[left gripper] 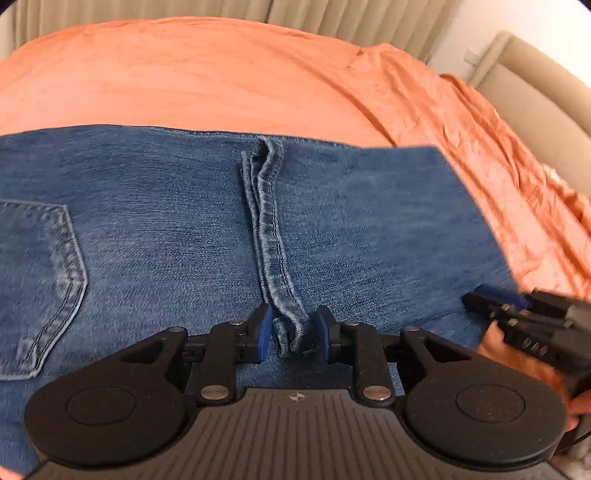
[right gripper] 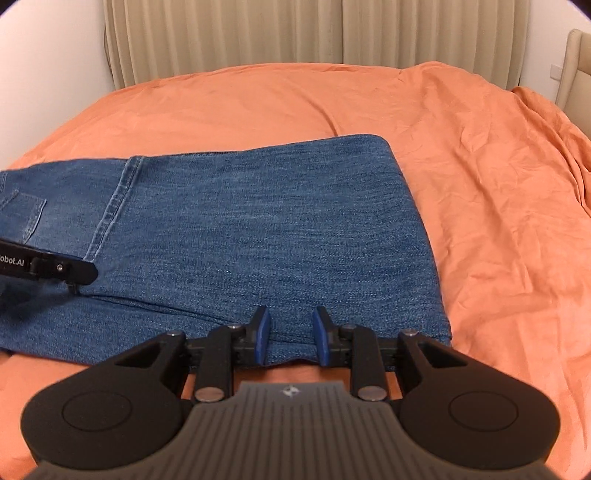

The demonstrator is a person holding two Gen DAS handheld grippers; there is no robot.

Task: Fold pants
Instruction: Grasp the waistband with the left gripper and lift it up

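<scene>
— Where are the pants right now?

— The jeans [left gripper: 177, 206] lie flat on the bed's orange sheet [left gripper: 221, 81], already doubled over. From my right wrist camera the folded edge [right gripper: 413, 229] runs down the right side of the denim, and the cloth's near edge sits right at my fingertips. A hem band [left gripper: 271, 236] crosses the top layer, and a back pocket [left gripper: 40, 280] shows to the left of that hem.

— And your left gripper?

— My left gripper [left gripper: 291, 332] is over the near end of the hem. Its blue pads [left gripper: 264, 332] stand a little apart, one on each side of the bunched hem; I cannot tell whether they press it.

— The right one?

— The right gripper [right gripper: 290, 336] is at the near edge of the jeans, right of the hem, its jaws apart with denim lying between them, not clamped. In the left camera it shows at the denim's right-hand corner.

— Any containers in view?

— Only the pocket; its contents cannot be seen. Beige curtains [right gripper: 258, 33] hang beyond the bed.
</scene>
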